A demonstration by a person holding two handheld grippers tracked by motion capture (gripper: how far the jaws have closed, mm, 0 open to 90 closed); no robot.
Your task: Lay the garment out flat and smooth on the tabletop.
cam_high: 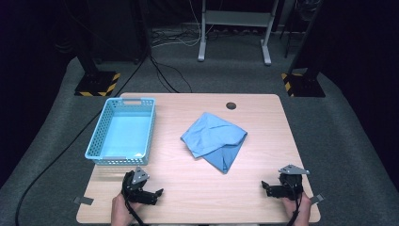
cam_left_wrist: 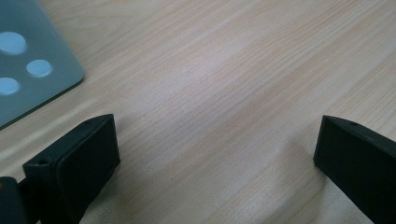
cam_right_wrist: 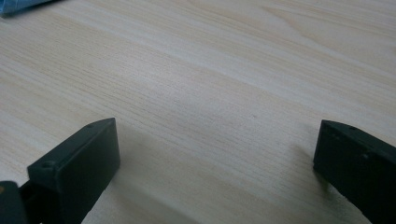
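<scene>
Left tool and right tool resting near table front edge, both released, nothing between jaws, crumpled blue cloth mid-table, well apart, blue basket at left

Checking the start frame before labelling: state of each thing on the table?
blue cloth: crumpled, loosely folded, lying mid-table, untouched
blue basket: upright, empty, at the table's left
left gripper: open, nothing between the jaws, resting near the front edge
right gripper: open, nothing between the jaws, resting near the front edge
</scene>
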